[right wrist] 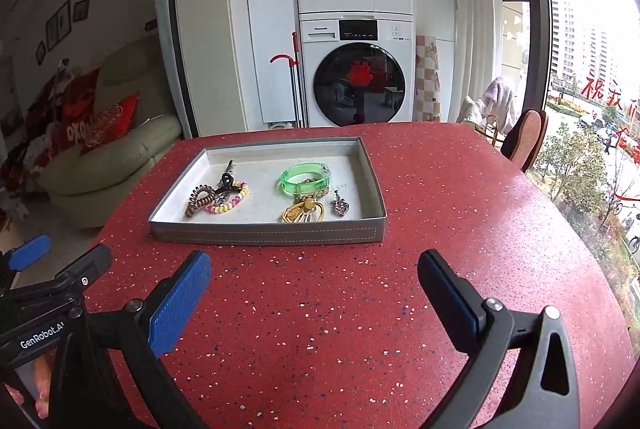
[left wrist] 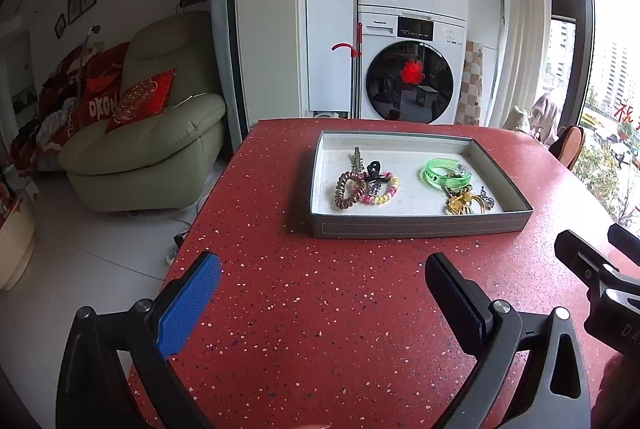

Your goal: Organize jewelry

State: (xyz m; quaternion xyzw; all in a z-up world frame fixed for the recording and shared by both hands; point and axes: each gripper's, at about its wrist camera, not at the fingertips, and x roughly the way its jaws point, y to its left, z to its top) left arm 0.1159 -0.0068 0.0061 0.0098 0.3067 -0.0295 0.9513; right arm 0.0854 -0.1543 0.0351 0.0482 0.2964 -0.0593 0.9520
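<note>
A shallow rectangular grey tray (right wrist: 267, 234) with a stitched front wall and pale lining sits on a red speckled tabletop (right wrist: 360, 309). Inside, on its left, lie a brown coiled hair tie (right wrist: 199, 200), a pastel beaded bracelet (right wrist: 232, 200) and a black claw clip (right wrist: 226, 185), all touching. On its right are a translucent green bangle (right wrist: 305, 178), a tangle of gold jewelry (right wrist: 301, 212) and a small silver pendant (right wrist: 340, 206). The left tongs (left wrist: 323, 271) and right tongs (right wrist: 314, 267) both hover above bare tabletop on the near side of the tray, each with its blue ribbed pads spread wide and holding nothing. The gold tangle's separate pieces are hard to make out. Fingertips (right wrist: 42, 385) show at the right view's lower left edge, mostly cut off.
</note>
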